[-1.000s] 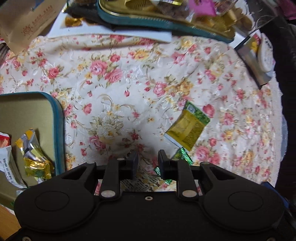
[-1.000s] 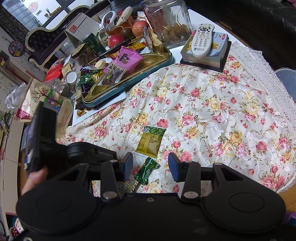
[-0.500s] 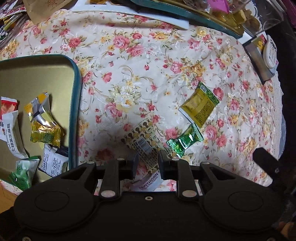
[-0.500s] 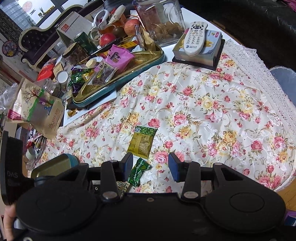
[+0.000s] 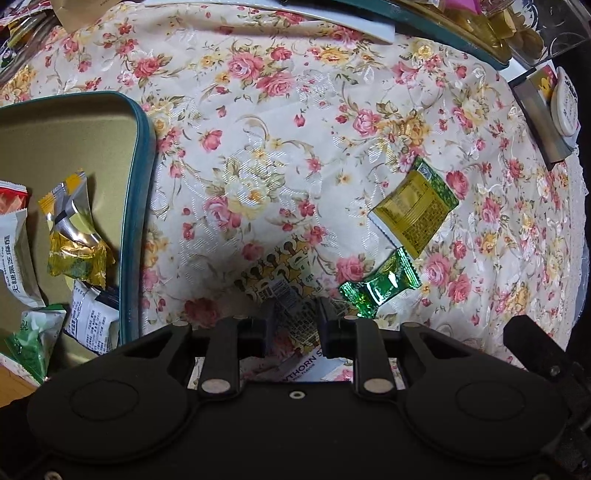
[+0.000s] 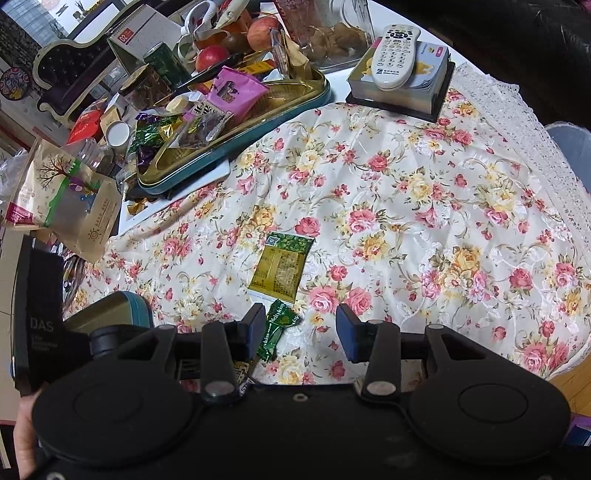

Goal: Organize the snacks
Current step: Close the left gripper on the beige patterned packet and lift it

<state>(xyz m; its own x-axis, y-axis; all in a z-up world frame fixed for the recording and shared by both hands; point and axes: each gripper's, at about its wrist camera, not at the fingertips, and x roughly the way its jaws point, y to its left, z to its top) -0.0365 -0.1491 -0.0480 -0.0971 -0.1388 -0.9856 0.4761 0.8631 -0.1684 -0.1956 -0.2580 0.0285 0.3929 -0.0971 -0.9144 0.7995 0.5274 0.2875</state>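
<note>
Left gripper (image 5: 293,323), jaws narrowly parted, straddles patterned snack packet (image 5: 286,291).

Yellow-green packet (image 5: 415,211), green candy (image 5: 380,285), patterned bar (image 5: 284,291) lie flat, clustered.

A white remote control (image 6: 394,55) lies on a stack of books (image 6: 402,86) at the upper right of the right wrist view. Apples (image 6: 260,31) and white-handled scissors (image 6: 201,18) crowd the top, behind the floral tablecloth (image 6: 424,206).
</note>
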